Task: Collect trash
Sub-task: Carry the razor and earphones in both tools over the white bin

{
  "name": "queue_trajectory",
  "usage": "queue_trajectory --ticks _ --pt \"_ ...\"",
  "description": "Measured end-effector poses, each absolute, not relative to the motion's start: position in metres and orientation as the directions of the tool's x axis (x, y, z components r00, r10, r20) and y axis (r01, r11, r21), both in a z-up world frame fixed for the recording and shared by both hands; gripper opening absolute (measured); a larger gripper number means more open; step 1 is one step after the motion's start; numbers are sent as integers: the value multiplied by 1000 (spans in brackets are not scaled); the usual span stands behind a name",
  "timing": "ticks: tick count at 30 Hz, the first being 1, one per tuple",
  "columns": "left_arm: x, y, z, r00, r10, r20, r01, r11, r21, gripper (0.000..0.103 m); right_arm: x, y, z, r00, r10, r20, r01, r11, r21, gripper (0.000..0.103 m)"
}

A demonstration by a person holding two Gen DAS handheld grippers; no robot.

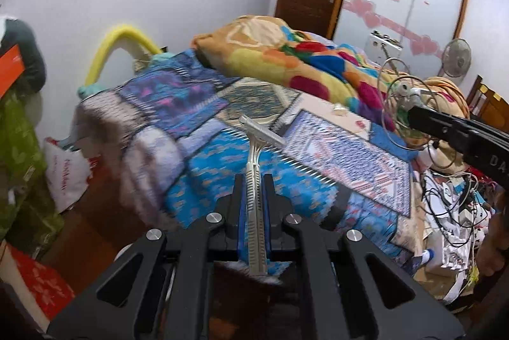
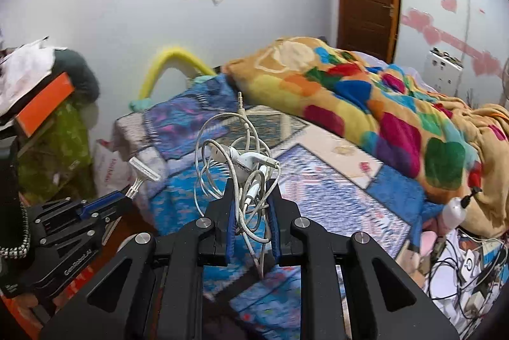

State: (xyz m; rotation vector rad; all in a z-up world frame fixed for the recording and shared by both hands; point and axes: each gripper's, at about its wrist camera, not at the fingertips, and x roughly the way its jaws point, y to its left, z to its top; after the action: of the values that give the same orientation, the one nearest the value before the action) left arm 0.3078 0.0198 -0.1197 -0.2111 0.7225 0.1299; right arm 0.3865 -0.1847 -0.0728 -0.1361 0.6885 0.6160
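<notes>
My left gripper (image 1: 254,181) is shut on a silver disposable razor (image 1: 257,168), held upright above the bed's near corner; the razor head points away from me. It also shows in the right wrist view (image 2: 140,177), at the left. My right gripper (image 2: 253,185) is shut on a tangle of white wired earphones (image 2: 241,158) with the jack sticking up. The right gripper with the earphones also shows in the left wrist view (image 1: 410,107), at the right.
The bed has a blue patterned sheet (image 1: 318,168) and a heaped colourful blanket (image 2: 366,95). A small crumpled scrap (image 1: 339,109) lies on the sheet. A white plastic bag (image 1: 65,171) sits on the floor at the left. Cables and clutter (image 2: 470,270) lie at the right.
</notes>
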Motion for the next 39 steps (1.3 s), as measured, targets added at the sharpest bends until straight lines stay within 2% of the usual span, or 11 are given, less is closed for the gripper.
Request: queue_trajectory --ticks 8,17,30,39 --pt "254 77 -134 711 133 -690 -298 947 -124 8 352 -130 -83 532 544 -649 -665 743 77 16" --pt "214 144 -173 639 185 -747 -415 900 -132 8 329 -49 -129 393 562 -728 -765 639 81 16" --pt "190 228 -267 496 156 -854 -572 799 -186 8 322 45 -221 180 480 -859 -816 560 142 16" --pt "194 256 -318 415 103 -904 -626 754 -201 8 328 89 -269 47 424 -905 -815 540 211 16"
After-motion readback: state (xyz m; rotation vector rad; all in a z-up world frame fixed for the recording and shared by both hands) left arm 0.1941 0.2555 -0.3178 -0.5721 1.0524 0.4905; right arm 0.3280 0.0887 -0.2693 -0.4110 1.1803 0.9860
